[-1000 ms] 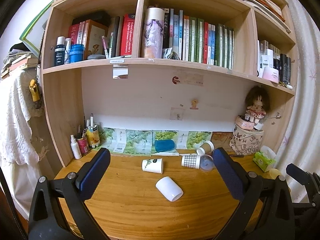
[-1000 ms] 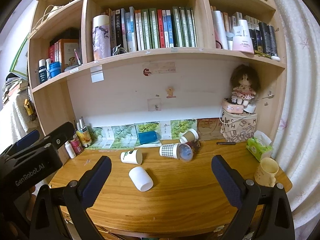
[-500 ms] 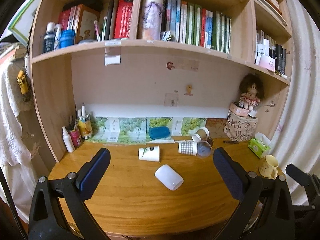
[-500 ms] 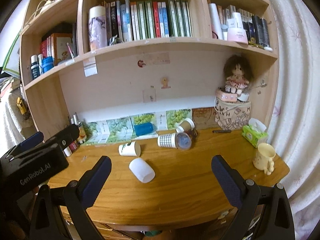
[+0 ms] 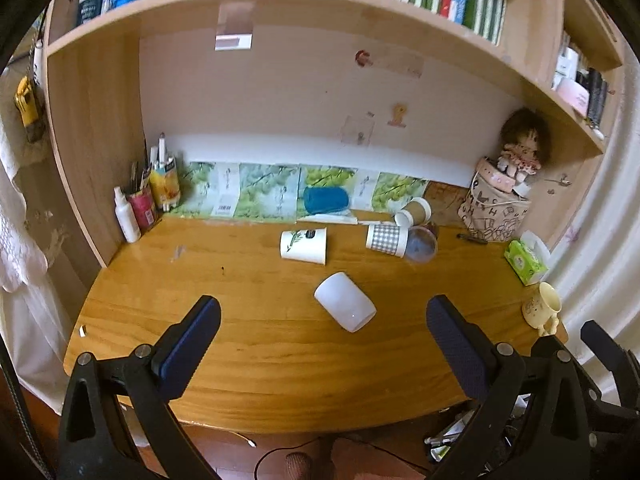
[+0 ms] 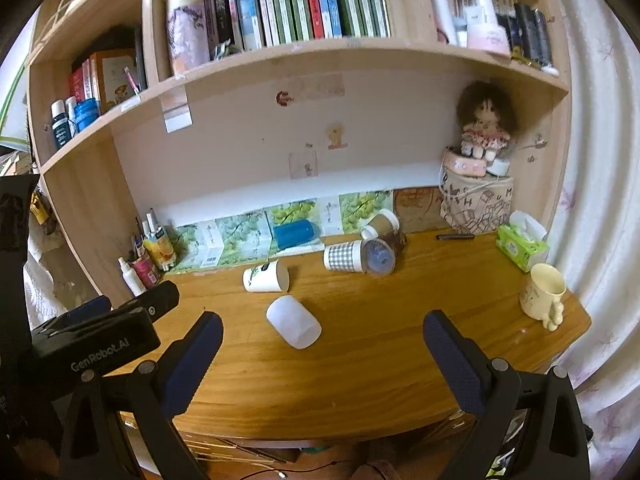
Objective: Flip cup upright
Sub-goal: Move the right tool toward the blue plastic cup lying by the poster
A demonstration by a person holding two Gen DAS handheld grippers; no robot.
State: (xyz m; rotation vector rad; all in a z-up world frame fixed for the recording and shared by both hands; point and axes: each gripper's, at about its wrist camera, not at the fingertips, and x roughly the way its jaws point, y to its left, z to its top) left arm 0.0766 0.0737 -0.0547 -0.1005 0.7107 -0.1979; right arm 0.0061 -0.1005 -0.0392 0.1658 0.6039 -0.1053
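Observation:
A plain white cup (image 5: 345, 306) lies on its side in the middle of the wooden desk (image 5: 240, 340); it also shows in the right wrist view (image 6: 293, 321). Behind it lie a white cup with a leaf print (image 5: 303, 245) (image 6: 266, 276), a checked cup (image 5: 386, 236) (image 6: 345, 255) with a clear plastic cup (image 5: 421, 245) at its mouth, and a brown paper cup (image 5: 414, 211). My left gripper (image 5: 323, 332) is open and empty, held in front of the white cup. My right gripper (image 6: 323, 338) is open and empty, above the desk's front edge.
A cream mug (image 6: 544, 295) stands upright at the desk's right edge beside a green tissue pack (image 6: 521, 245). A patterned bag with a doll (image 6: 476, 196) stands at the back right. Bottles and pens (image 6: 140, 260) stand at the back left. A blue roll (image 6: 297, 233) lies against the wall.
Both cameras have pulled back and tilted down, so more of the desk's front edge and the floor shows. The cups have not moved. Both grippers stay open.

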